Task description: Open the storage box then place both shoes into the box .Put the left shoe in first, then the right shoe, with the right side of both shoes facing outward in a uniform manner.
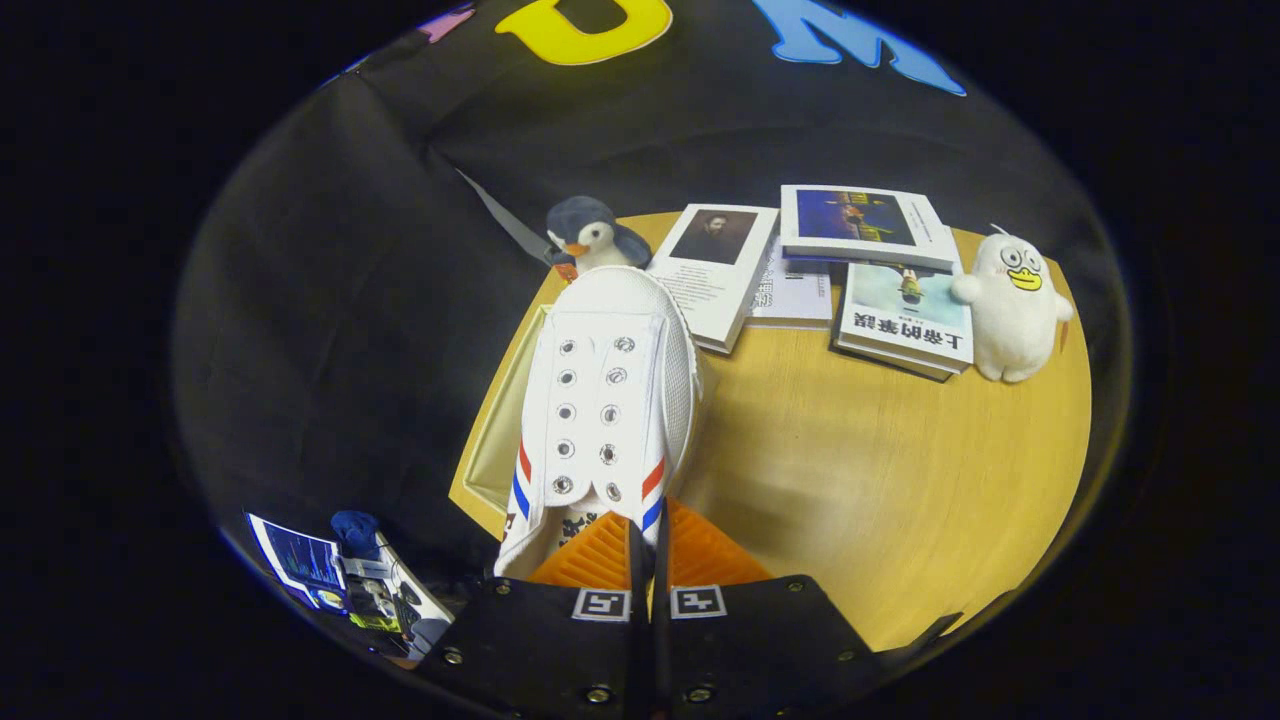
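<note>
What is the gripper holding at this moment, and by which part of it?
The gripper holds a white shoe; its fingers are closed on the rear of the shoe, near the opening, with the toe pointing away over the table.

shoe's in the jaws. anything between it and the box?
Nothing visible. The gripper is shut on the white shoe, jaws nearly together on its heel end. The shoe hangs over the beige box at the table edge. Penguin plush and books lie beyond.
</note>
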`<state>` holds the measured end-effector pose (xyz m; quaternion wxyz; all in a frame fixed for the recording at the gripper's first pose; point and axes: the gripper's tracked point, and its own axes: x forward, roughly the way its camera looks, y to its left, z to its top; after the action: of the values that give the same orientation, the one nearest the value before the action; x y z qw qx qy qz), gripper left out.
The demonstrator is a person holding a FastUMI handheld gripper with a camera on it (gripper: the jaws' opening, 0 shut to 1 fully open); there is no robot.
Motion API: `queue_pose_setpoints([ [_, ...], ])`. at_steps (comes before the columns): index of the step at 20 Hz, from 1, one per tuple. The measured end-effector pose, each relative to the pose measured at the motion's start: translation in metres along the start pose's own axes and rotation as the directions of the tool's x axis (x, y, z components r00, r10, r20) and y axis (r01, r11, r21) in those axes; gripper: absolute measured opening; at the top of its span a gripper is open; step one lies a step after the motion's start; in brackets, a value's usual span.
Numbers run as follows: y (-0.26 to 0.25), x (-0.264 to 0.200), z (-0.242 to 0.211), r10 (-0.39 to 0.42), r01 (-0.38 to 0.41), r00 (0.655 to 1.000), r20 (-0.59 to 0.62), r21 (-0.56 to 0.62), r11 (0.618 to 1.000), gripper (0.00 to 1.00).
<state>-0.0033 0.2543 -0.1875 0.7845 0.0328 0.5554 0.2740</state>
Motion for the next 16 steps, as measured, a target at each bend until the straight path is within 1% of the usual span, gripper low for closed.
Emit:
queue_pose_setpoints([
  [8,0.037,0.046,0.018,0.009,-0.013,0.998,-0.064,-0.062,0.998,0.0],
  [16,0.048,0.079,0.022,-0.04,0.029,0.994,-0.098,-0.114,0.993,0.0],
])
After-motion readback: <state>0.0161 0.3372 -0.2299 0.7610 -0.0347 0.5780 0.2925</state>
